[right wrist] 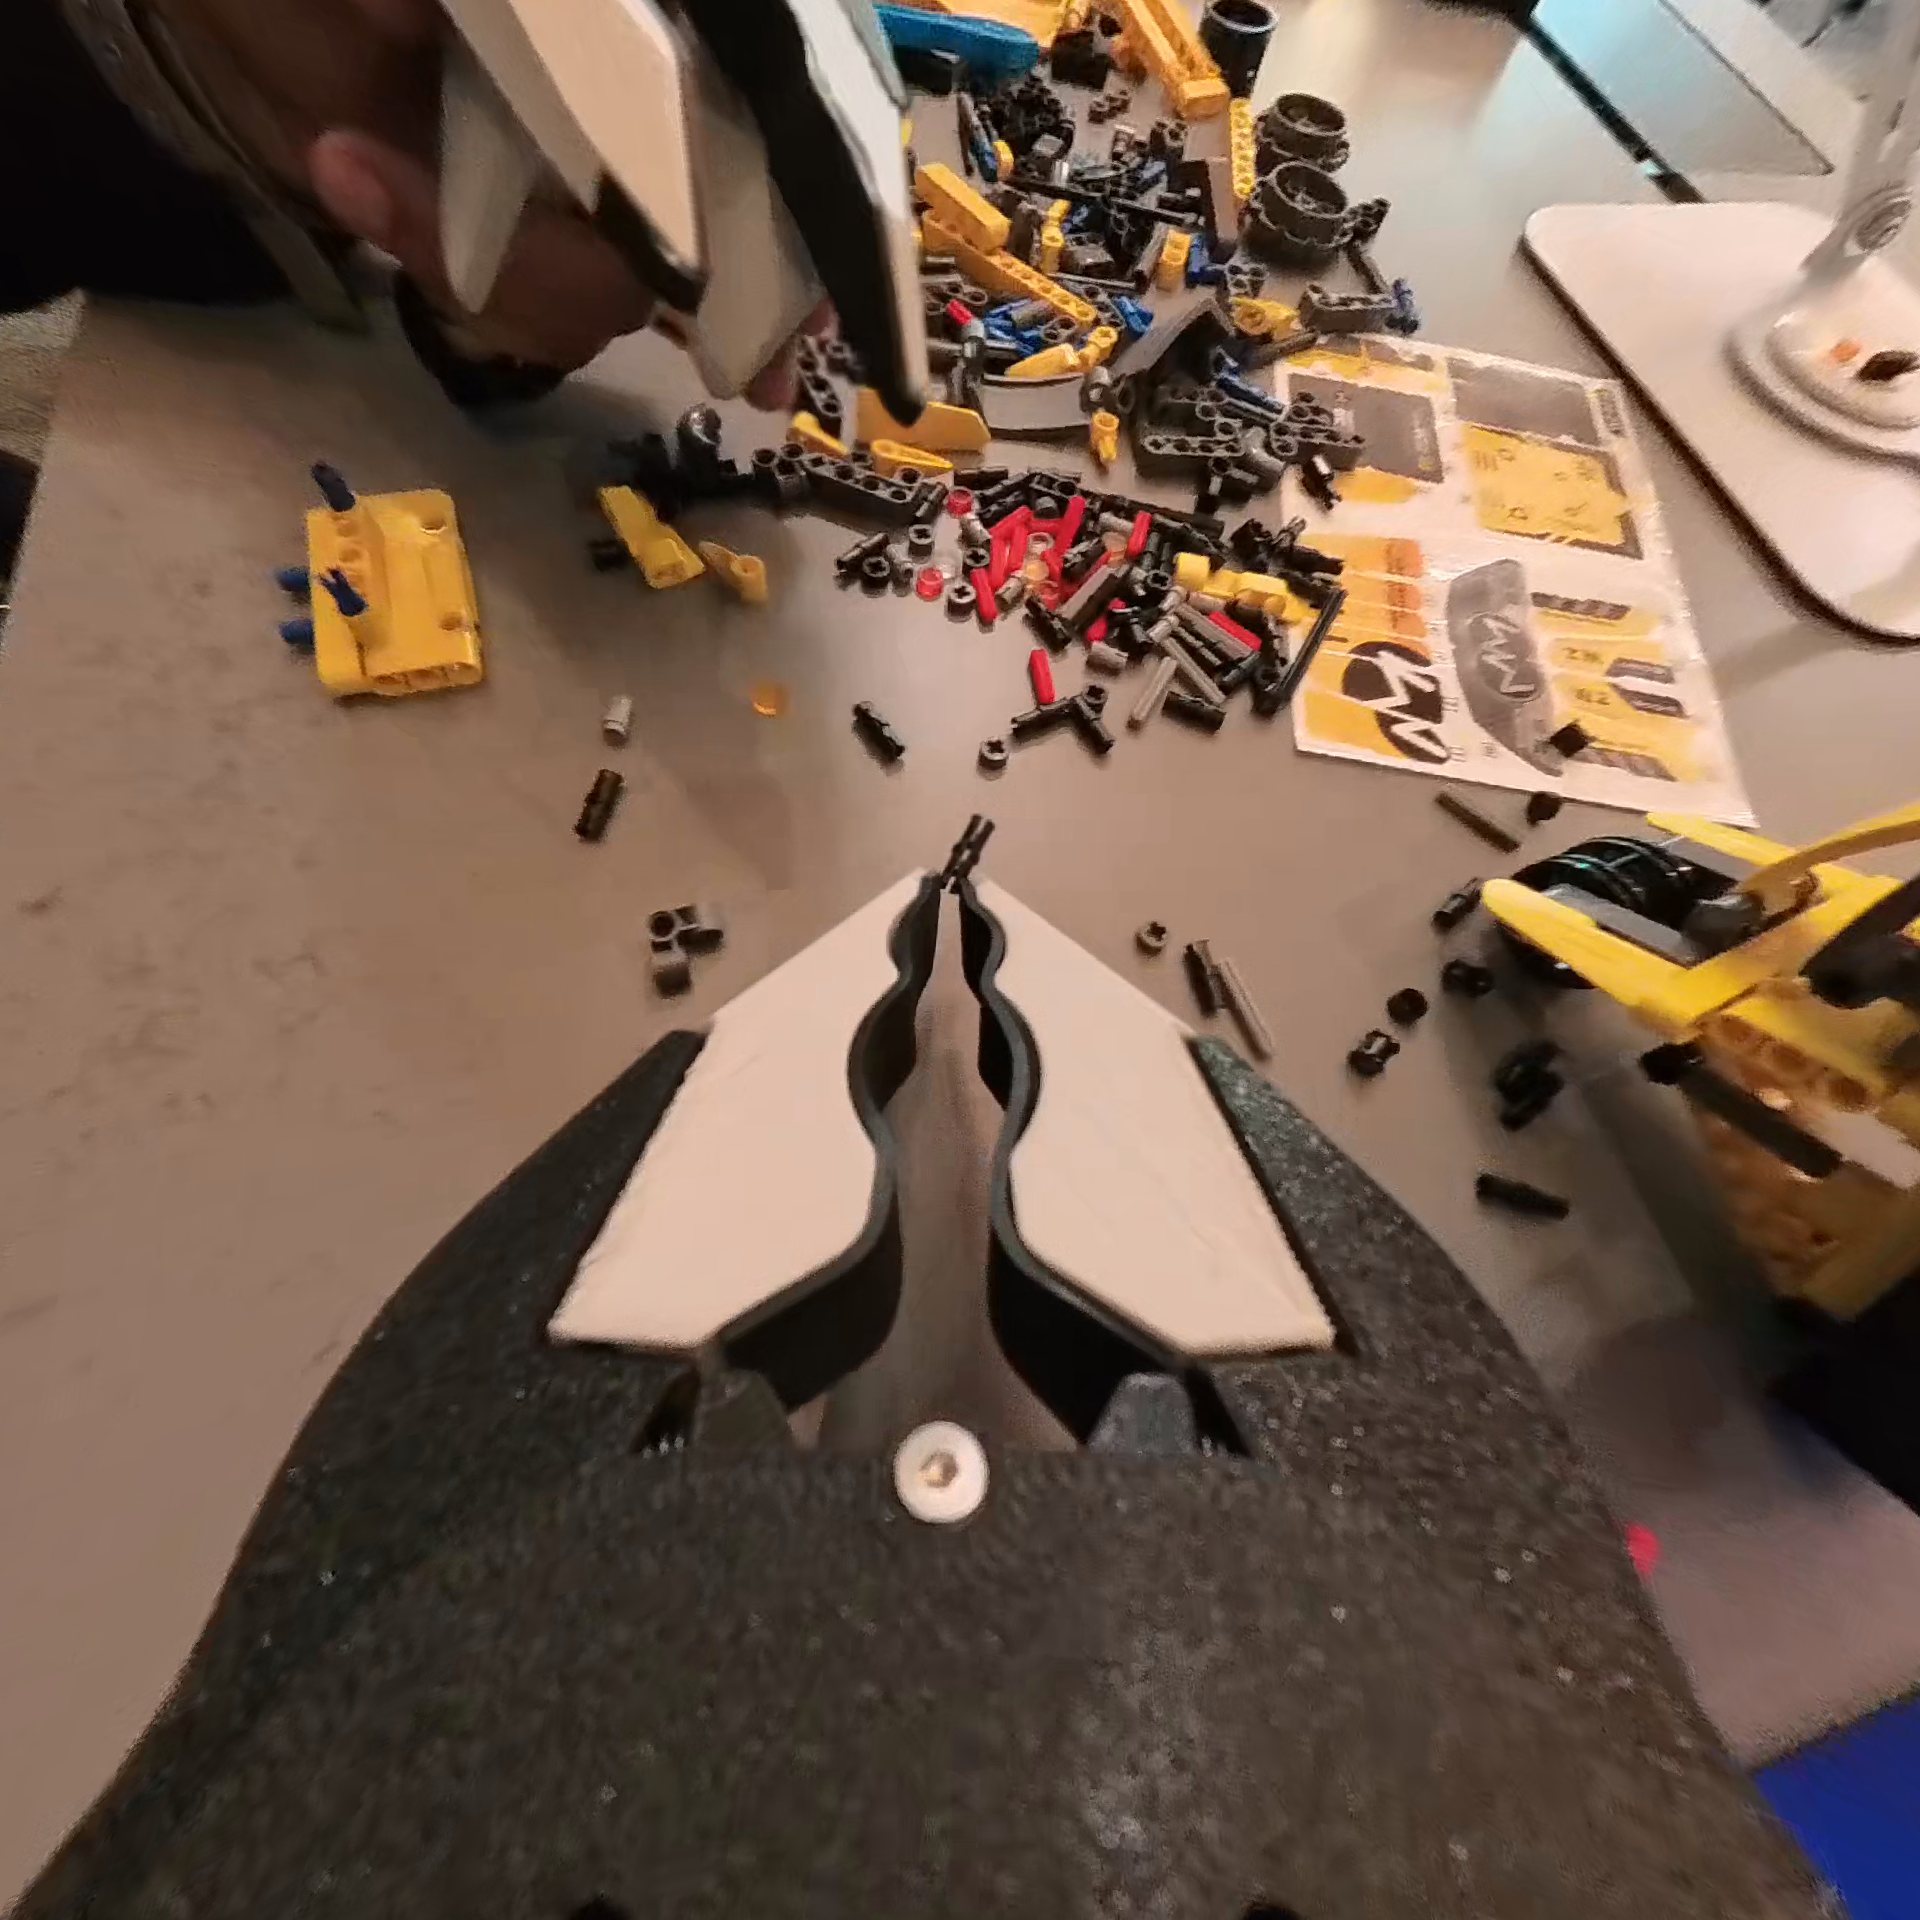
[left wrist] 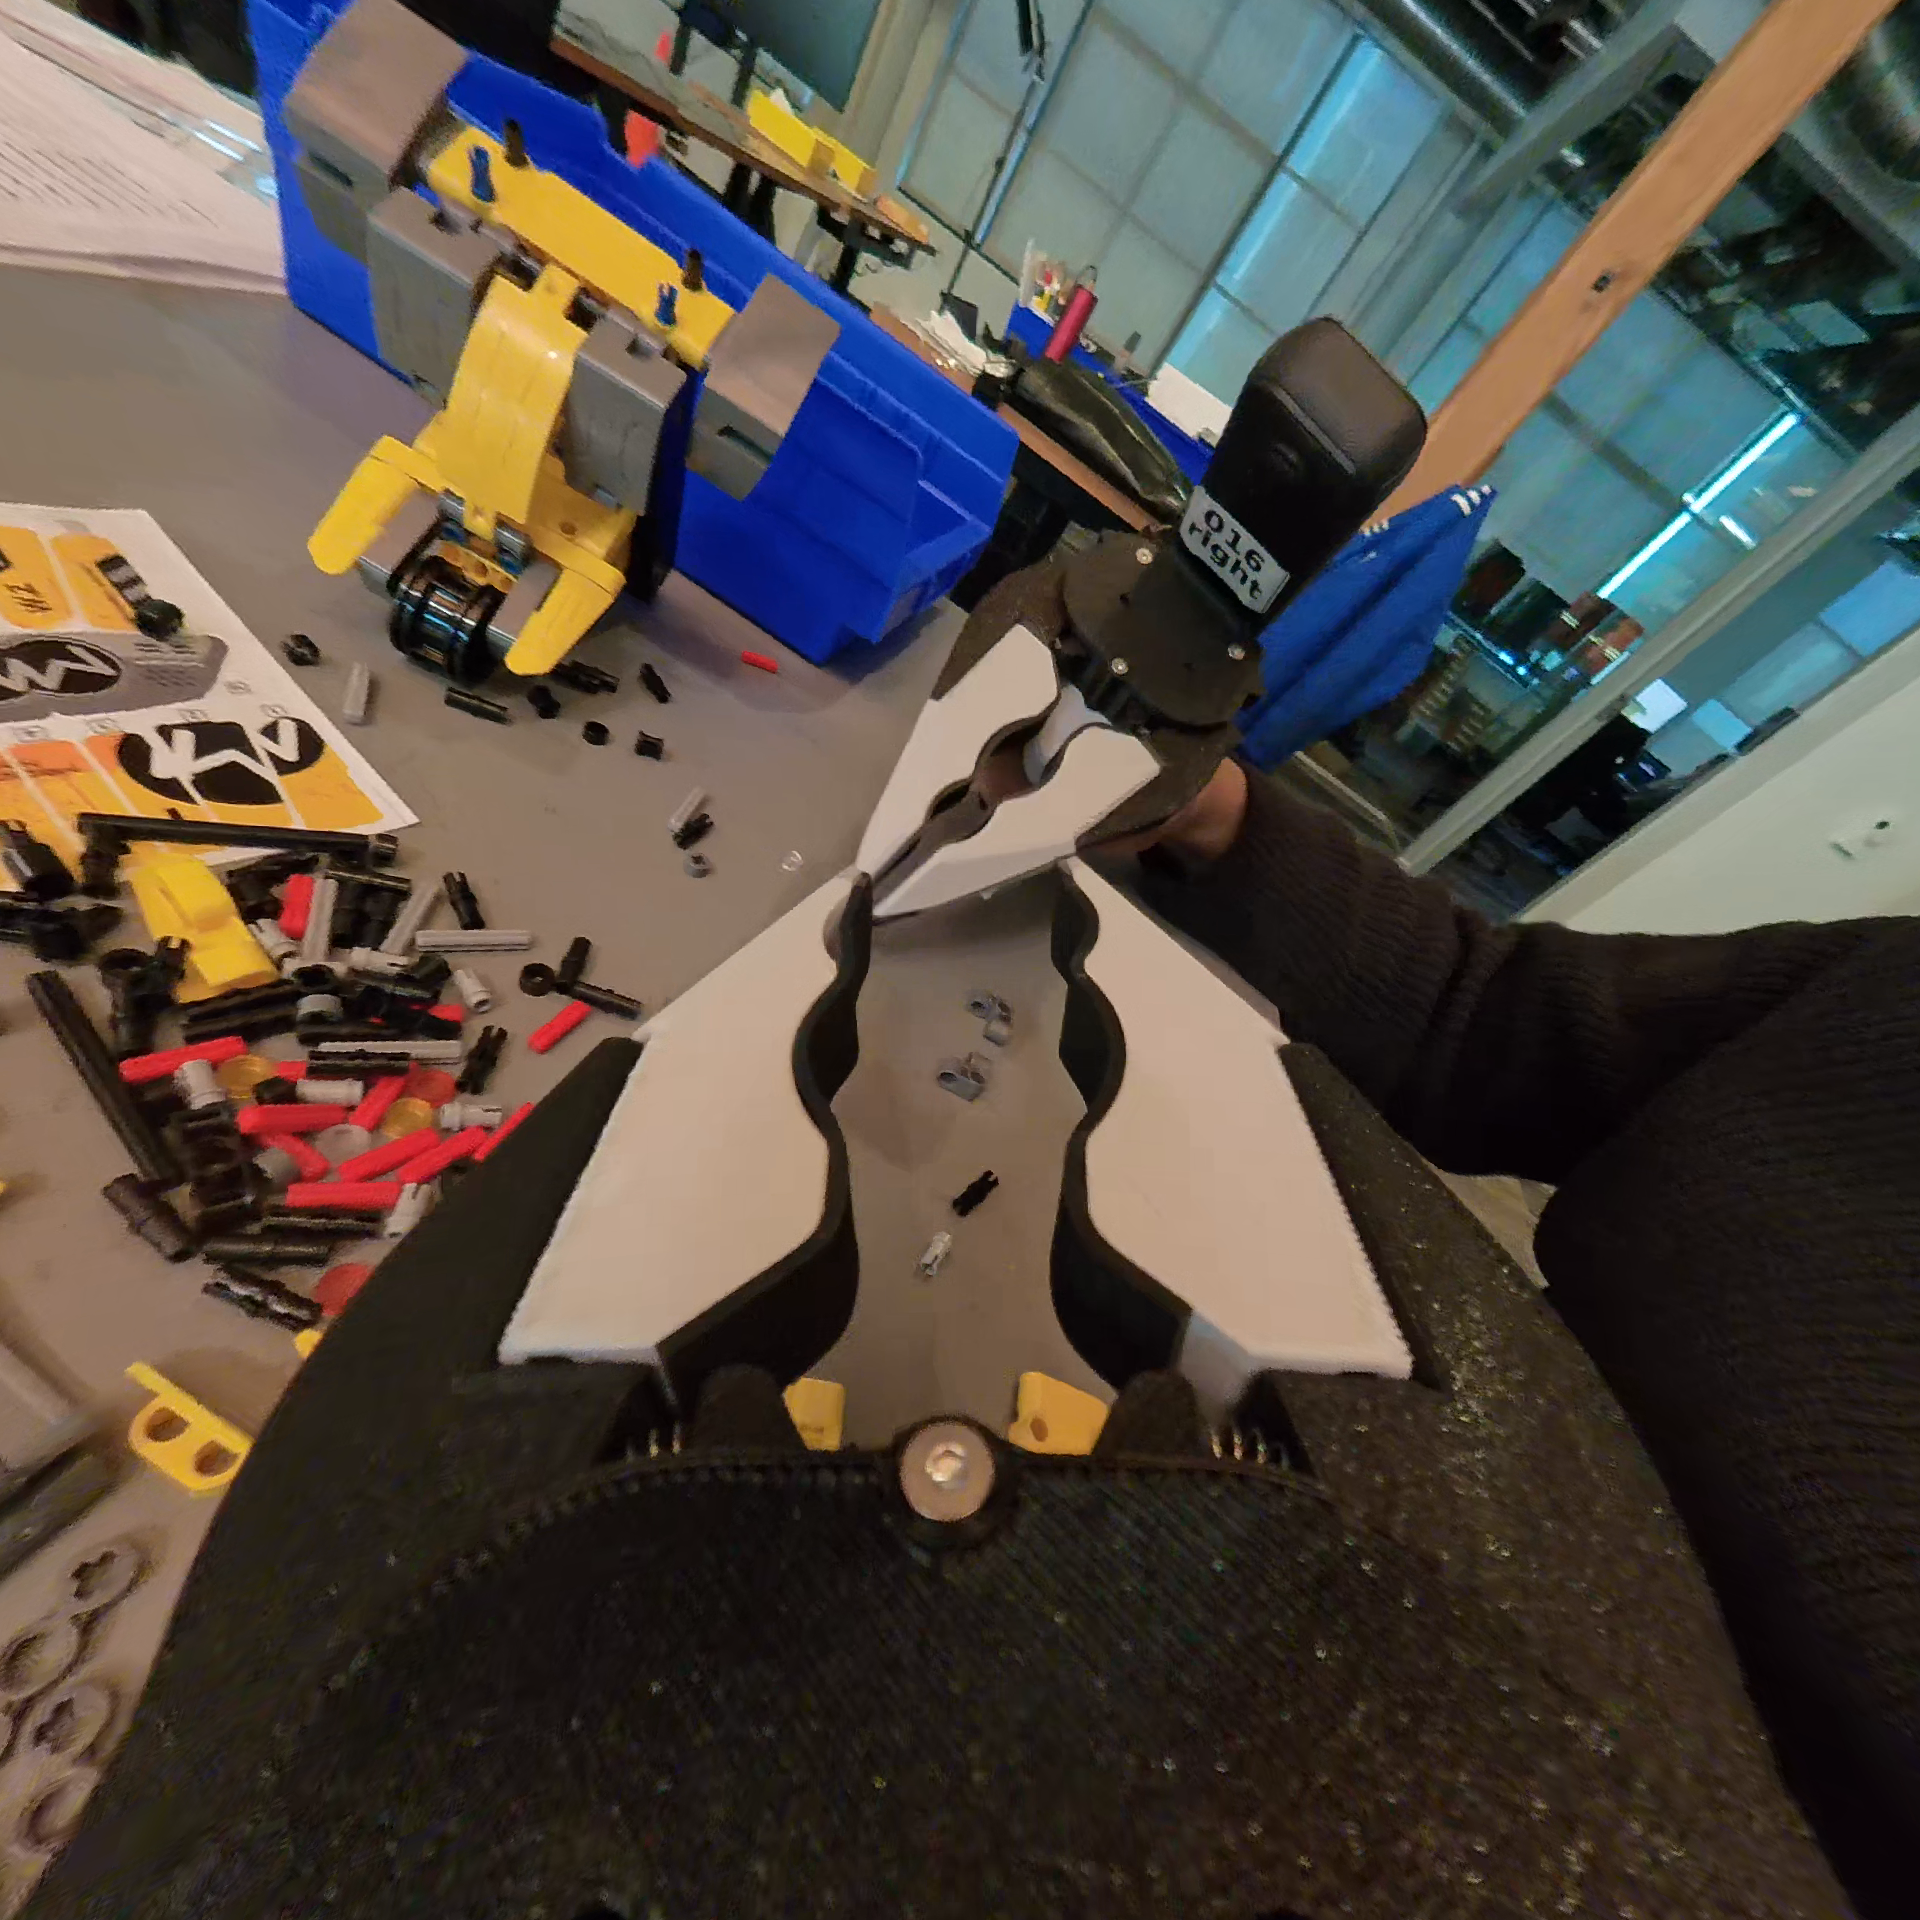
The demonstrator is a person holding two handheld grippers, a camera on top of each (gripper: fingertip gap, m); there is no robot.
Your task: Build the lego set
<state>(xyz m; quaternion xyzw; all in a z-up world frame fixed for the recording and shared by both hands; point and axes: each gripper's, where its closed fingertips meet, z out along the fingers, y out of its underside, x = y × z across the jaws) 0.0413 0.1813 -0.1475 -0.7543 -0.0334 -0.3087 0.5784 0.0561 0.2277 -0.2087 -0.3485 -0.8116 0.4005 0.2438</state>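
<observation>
My right gripper (right wrist: 951, 883) is shut on a small black pin (right wrist: 968, 840) that sticks out past its tips, held above the grey table (right wrist: 312, 1039). In the left wrist view the right gripper (left wrist: 883, 899) points down-left, its tips just beside my left gripper's left fingertip. My left gripper (left wrist: 964, 883) is open and empty; it also shows at the top left of the right wrist view (right wrist: 816, 390). The yellow and grey model (left wrist: 520, 416) leans against a blue bin (left wrist: 831, 468); it also shows in the right wrist view (right wrist: 1766, 1018).
A pile of black, red, grey and yellow parts (right wrist: 1091, 582) lies mid-table, with a sticker sheet (right wrist: 1507, 582) beside it. A yellow panel with blue pins (right wrist: 395, 592) lies at the left. A white stand base (right wrist: 1714, 364) is far right. Loose pins (left wrist: 975, 1193) lie under my left gripper. Both grippers' tips are roughly 35 centimeters from the white stand base (right wrist: 1714, 364).
</observation>
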